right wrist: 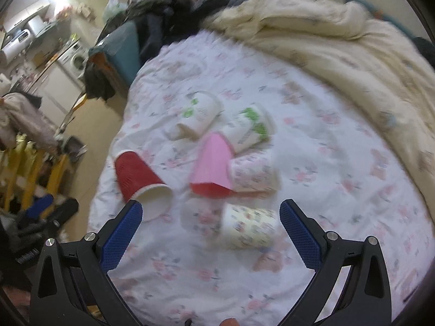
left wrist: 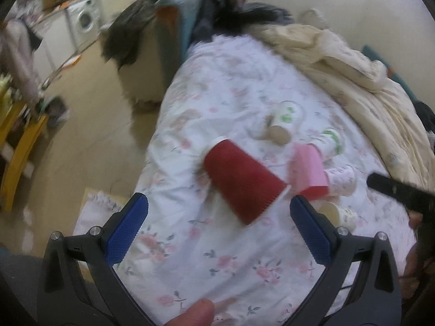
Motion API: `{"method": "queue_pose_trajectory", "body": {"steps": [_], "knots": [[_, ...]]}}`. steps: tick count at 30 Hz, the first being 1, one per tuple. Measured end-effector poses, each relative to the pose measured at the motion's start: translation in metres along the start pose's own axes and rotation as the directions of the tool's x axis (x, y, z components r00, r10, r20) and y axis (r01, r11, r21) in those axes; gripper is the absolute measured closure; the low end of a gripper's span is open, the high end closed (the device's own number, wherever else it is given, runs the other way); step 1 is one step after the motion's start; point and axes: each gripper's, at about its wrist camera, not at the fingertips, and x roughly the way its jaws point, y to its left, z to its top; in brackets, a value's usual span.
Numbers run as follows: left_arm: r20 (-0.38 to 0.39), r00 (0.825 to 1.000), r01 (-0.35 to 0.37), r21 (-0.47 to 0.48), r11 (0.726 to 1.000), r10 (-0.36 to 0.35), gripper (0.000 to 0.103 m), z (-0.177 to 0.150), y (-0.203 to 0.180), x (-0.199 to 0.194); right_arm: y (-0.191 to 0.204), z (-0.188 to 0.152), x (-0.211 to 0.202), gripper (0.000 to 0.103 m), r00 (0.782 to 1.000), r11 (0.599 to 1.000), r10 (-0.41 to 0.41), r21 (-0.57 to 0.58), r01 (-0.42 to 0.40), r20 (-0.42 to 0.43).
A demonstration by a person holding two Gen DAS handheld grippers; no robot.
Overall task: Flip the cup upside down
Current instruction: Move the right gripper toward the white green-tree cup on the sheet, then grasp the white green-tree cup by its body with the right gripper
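Several paper cups lie on their sides on a floral bedsheet [left wrist: 217, 258]. A red ribbed cup [left wrist: 242, 182] lies just ahead of my open, empty left gripper [left wrist: 217, 212]; it shows at the left in the right wrist view [right wrist: 138, 176], white mouth toward the camera. A pink cup [left wrist: 310, 174] [right wrist: 213, 163] lies beside it. Two white cups with green print [right wrist: 201, 114] [right wrist: 250, 127] lie further back. A floral cup [right wrist: 252, 174] lies behind the pink one. Another floral cup [right wrist: 248, 228] lies just ahead of my open, empty right gripper [right wrist: 210, 214].
A cream quilt [right wrist: 326, 35] is bunched along the far and right side of the bed. Dark clothes and a teal board [right wrist: 122, 46] sit at the bed's far left corner. The floor, a yellow rack [right wrist: 32, 168] and a washing machine [right wrist: 77, 61] lie left.
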Motion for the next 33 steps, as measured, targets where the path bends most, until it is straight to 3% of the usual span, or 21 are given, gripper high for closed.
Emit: {"method": "queue_pose_trajectory", "body": {"steps": [4, 11, 14, 21, 24, 28, 33], "knots": [[-0.017, 1.0, -0.018, -0.058, 0.998, 0.017, 0.0, 0.005, 0.018, 0.005, 0.012, 0.042, 0.036, 0.0, 0.997, 1.0, 0.015, -0.026, -0.017, -0.074], [-0.021, 1.0, -0.023, -0.108, 0.994, 0.021, 0.0, 0.009, 0.034, 0.007, 0.007, 0.095, 0.109, 0.005, 0.977, 0.989, 0.096, 0.131, -0.072, -0.19], [-0.026, 0.999, -0.021, -0.116, 0.993, 0.018, 0.0, 0.009, 0.035, 0.009, 0.01, 0.112, 0.144, 0.018, 0.971, 0.988, 0.089, 0.144, -0.058, -0.223], [-0.032, 0.999, -0.022, -0.125, 0.992, 0.019, 0.0, 0.01, 0.038, 0.008, 0.003, 0.126, 0.198, 0.019, 0.961, 0.977, 0.057, 0.215, 0.003, -0.269], [-0.04, 0.999, -0.025, -0.127, 0.992, 0.02, 0.0, 0.009, 0.039, 0.009, -0.002, 0.128, 0.212, 0.019, 0.957, 0.972, 0.054, 0.236, 0.015, -0.284], [-0.036, 0.999, -0.027, -0.122, 0.992, 0.023, 0.0, 0.009, 0.037, 0.01, -0.005, 0.127, 0.216, 0.038, 0.96, 0.973, 0.037, 0.231, 0.029, -0.276], [-0.02, 1.0, -0.026, -0.111, 0.993, 0.024, 0.0, 0.01, 0.033, 0.008, -0.002, 0.126, 0.195, 0.039, 0.966, 0.976, 0.069, 0.215, -0.015, -0.247]]}}
